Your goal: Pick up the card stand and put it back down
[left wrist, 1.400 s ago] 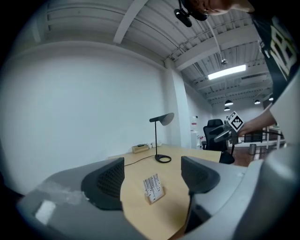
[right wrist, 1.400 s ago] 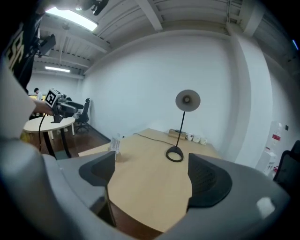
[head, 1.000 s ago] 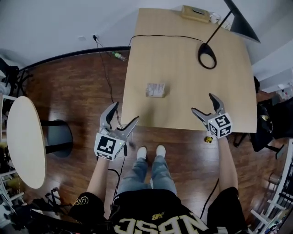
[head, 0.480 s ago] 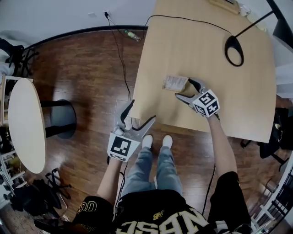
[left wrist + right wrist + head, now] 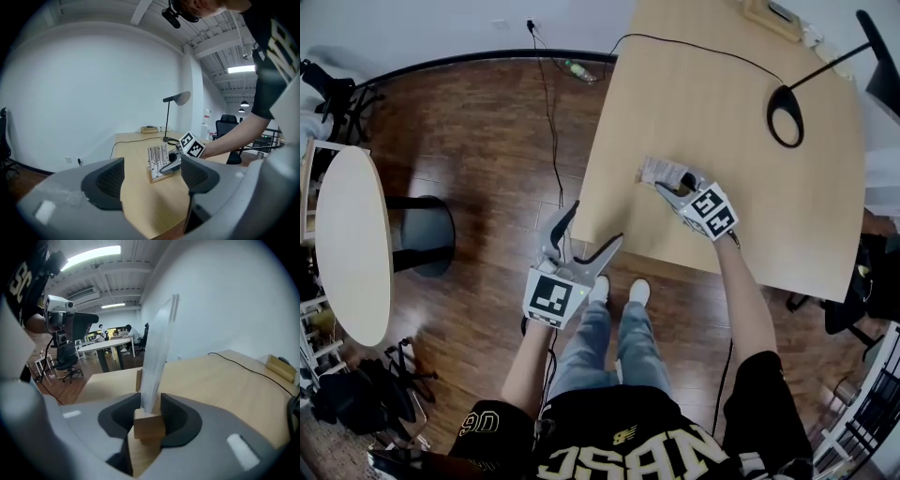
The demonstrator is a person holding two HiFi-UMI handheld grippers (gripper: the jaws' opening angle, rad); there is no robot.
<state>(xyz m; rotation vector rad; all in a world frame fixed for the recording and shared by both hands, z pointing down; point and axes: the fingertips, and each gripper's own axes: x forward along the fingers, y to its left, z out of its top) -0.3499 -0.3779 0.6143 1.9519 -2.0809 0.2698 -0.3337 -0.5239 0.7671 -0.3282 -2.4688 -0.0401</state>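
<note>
Dark plank floor [image 5: 469, 141] and a plain white wall [image 5: 93, 93] around a pale wooden tabletop [image 5: 787, 216]. Far left of the card stand [image 5: 661, 172], well off the tabletop, a round white table [image 5: 352, 248] on a dark foot.

Nearer the card stand but still left of it, out past the tabletop's edge and over the floor, the left gripper [image 5: 594, 225]. Jaws wide apart, nothing between them, aimed toward the stand.

Card stand upright on the tabletop near its left edge: a clear panel with dark printed lines slotted into a wooden base [image 5: 149, 423]. Long axis level along the tabletop, running straight away from the right gripper. Broad printed face turned toward the left gripper.

Right gripper [image 5: 673, 186] at the card stand's right end, jaws closed on the near end of the wooden base, pads pressed to both sides.

Well right of the card stand and farther back, a black lamp [image 5: 179, 98] with a ring foot.
</note>
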